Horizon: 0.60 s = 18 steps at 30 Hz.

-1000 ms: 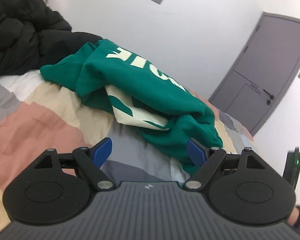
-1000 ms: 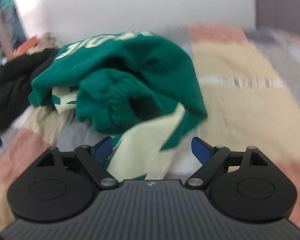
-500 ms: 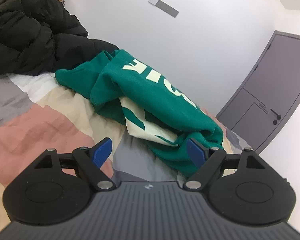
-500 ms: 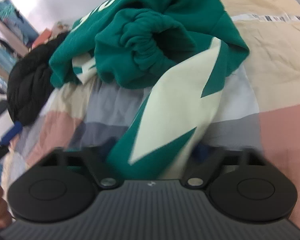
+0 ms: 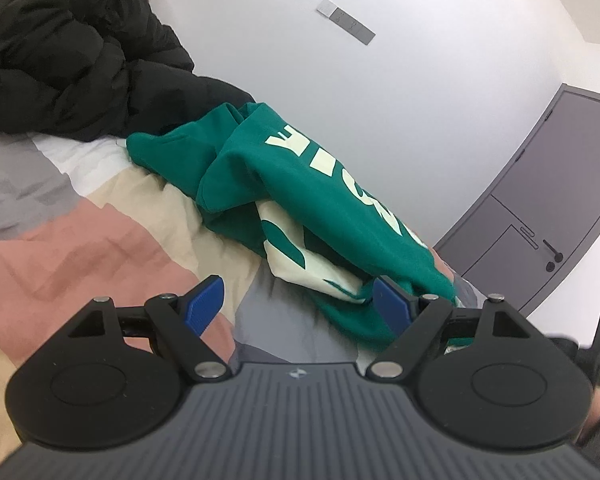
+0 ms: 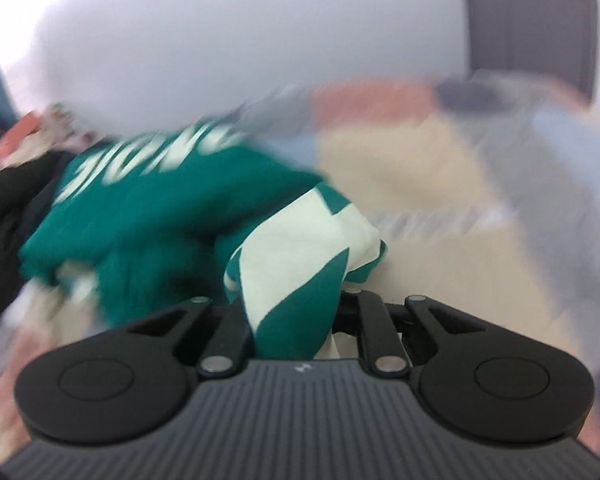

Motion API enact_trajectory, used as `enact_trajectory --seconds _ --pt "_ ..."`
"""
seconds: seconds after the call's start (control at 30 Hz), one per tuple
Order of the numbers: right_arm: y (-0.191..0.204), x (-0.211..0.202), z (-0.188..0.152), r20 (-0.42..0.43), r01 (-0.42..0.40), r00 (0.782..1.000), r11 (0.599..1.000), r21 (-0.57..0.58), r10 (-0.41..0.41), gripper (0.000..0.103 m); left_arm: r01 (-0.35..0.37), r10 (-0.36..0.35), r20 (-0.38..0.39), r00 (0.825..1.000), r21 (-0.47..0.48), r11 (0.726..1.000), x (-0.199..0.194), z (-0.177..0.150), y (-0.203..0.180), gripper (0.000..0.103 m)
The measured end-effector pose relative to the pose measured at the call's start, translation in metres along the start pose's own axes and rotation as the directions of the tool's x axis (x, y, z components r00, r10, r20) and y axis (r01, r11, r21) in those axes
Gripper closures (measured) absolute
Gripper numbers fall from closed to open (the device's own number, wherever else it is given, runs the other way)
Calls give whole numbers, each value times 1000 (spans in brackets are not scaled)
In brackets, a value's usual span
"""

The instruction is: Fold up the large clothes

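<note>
Green sweatshirt (image 5: 300, 184) crumpled on the bed (image 5: 80, 248), long axis running from far left to near right, its near end just beside the left claw (image 5: 298, 300). Left claw wide apart, empty, hovering. Right claw (image 6: 296, 320) just closed, clamped on the cream-and-green end of the sweatshirt, so much nearer. Thick soft fleece with cream letters; patchwork cover wrinkled; puffy black jacket (image 5: 60, 52) behind.
</note>
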State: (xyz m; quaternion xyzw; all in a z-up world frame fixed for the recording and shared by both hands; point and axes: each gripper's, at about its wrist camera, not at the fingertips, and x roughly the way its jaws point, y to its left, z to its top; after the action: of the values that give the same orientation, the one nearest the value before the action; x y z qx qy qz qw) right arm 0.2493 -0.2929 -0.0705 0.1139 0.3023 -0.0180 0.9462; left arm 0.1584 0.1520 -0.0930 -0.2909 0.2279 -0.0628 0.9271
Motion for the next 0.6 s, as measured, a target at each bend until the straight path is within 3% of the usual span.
enact_trajectory --seconds 0.17,0.37,0.47,0.6 --pt "-32 16 37 155 193 968 981 28 -195 89 0 0 -17 1000 5 1000 12 0 0 18" --pt "-61 60 26 99 199 973 977 81 -207 87 -8 9 -53 999 19 1000 38 -5 0 18" --pt "-65 69 11 58 177 981 975 137 -186 86 30 -30 -81 996 -4 1000 61 -8 0 18" --pt "-61 71 15 56 132 988 975 180 -144 86 113 -119 -145 982 -48 992 102 -16 -10 18"
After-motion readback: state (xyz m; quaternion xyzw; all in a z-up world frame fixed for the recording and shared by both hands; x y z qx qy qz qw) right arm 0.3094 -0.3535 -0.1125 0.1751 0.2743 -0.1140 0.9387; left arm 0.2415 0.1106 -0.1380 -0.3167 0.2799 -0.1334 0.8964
